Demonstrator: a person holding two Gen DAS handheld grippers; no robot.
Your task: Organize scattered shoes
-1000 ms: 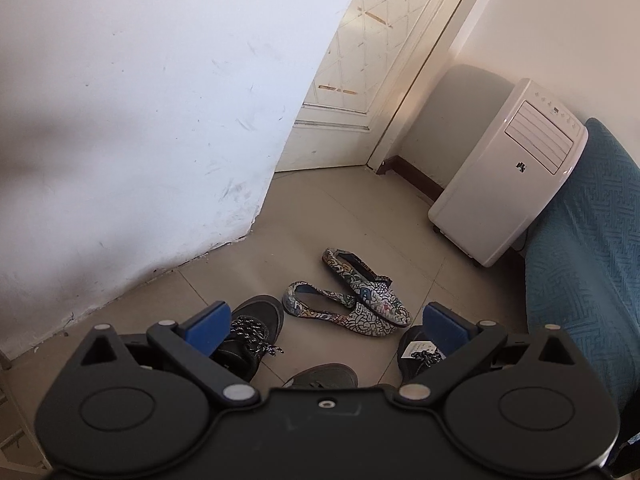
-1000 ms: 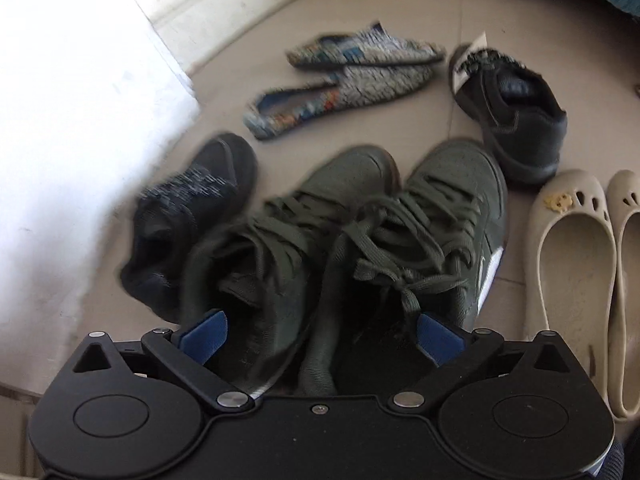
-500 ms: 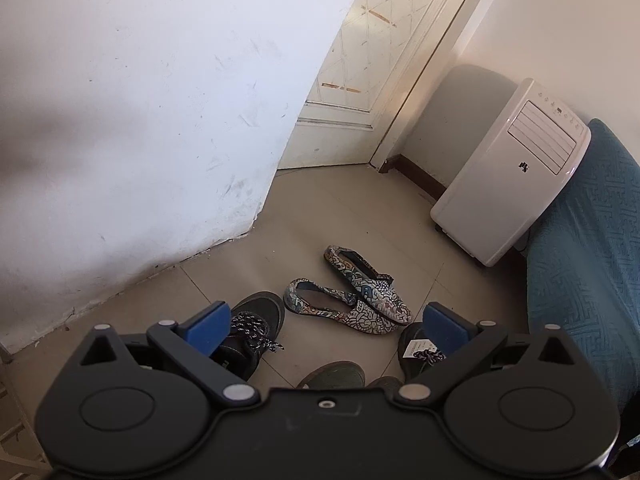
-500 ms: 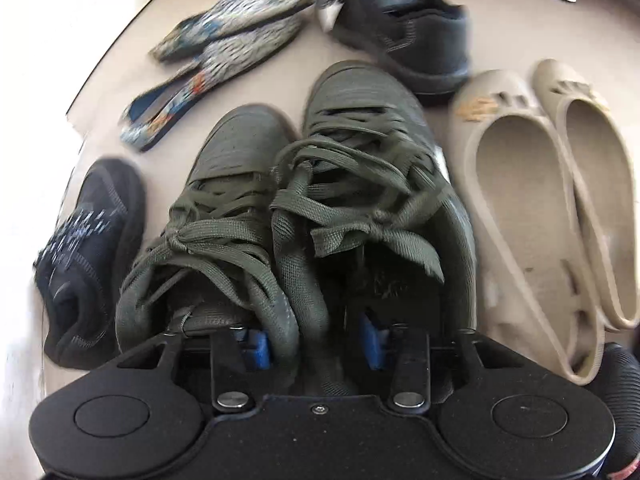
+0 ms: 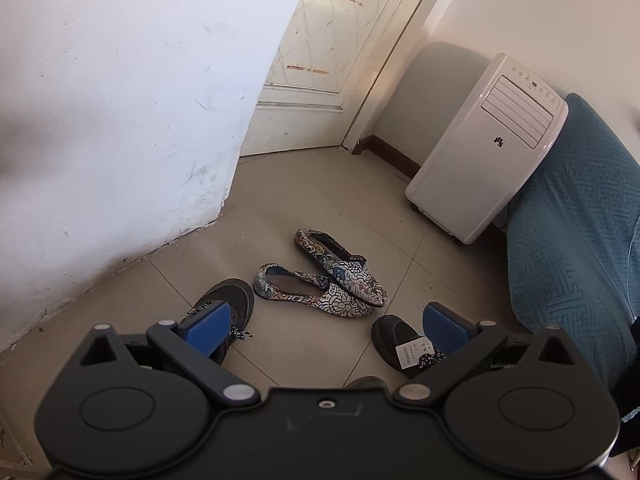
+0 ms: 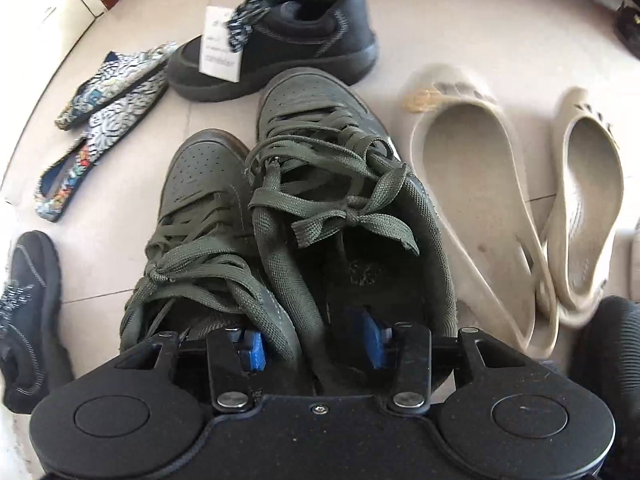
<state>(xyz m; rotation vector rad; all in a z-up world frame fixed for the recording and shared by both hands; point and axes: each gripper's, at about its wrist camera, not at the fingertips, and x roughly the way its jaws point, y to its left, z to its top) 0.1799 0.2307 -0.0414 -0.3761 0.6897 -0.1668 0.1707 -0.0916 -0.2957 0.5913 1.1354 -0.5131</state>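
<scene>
My right gripper (image 6: pixel 316 350) is shut on the inner collars of two olive green sneakers (image 6: pixel 304 208), one blue pad inside each shoe. Beside them lie a black sneaker with a white tag (image 6: pixel 280 40), a second black sneaker (image 6: pixel 28 312) at the left edge, two patterned slip-ons (image 6: pixel 104 120) and two beige flats (image 6: pixel 480 184). My left gripper (image 5: pixel 324 326) is open and empty, held above the floor. In its view the patterned slip-ons (image 5: pixel 324 276) lie ahead, one black sneaker (image 5: pixel 230 300) by the left finger, the tagged one (image 5: pixel 396 340) by the right finger.
A white wall (image 5: pixel 100 120) stands at the left, a cream door (image 5: pixel 332 60) behind it. A white portable air conditioner (image 5: pixel 488 160) stands at the back right. A teal sofa (image 5: pixel 572 240) fills the right side. The floor is beige tile.
My right gripper closed on the green sneakers' collars and swung with them, so the beige flats and tagged sneaker show more centrally. The left gripper drifted slightly and stayed open.
</scene>
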